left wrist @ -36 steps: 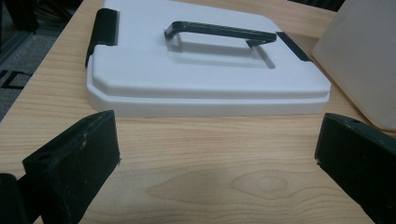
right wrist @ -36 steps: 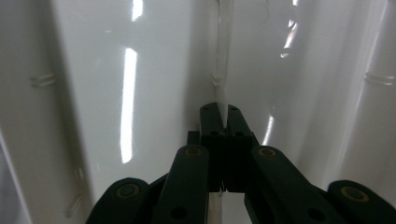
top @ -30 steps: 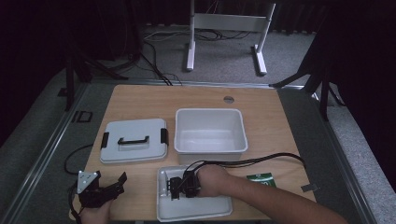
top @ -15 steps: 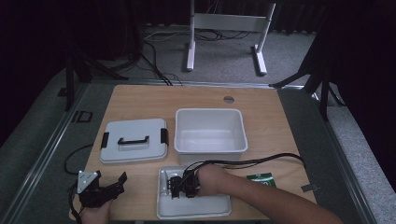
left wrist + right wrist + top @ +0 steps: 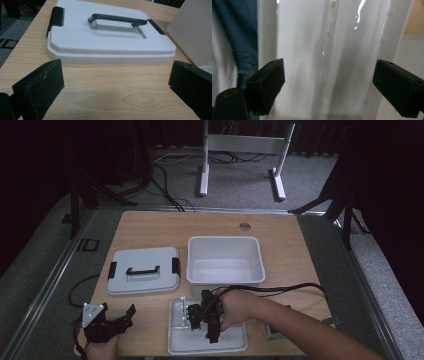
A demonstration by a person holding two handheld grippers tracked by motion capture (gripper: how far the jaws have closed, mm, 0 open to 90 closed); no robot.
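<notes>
Hovering over the shallow white tray (image 5: 235, 342) at the table's near edge: right gripper (image 5: 196, 314), jaws having just been opening and now standing spread wide, nothing between them, tray floor (image 5: 312, 62) lying bare below. Resting left of the tray, well apart: left gripper (image 5: 125, 317), jaws likewise spread, pinching nothing, facing the white lid (image 5: 110, 37) with its black handle (image 5: 117, 19). Sitting just behind the tray: deep white bin (image 5: 224, 260), with the lid lying behind and to the tray's left.
</notes>
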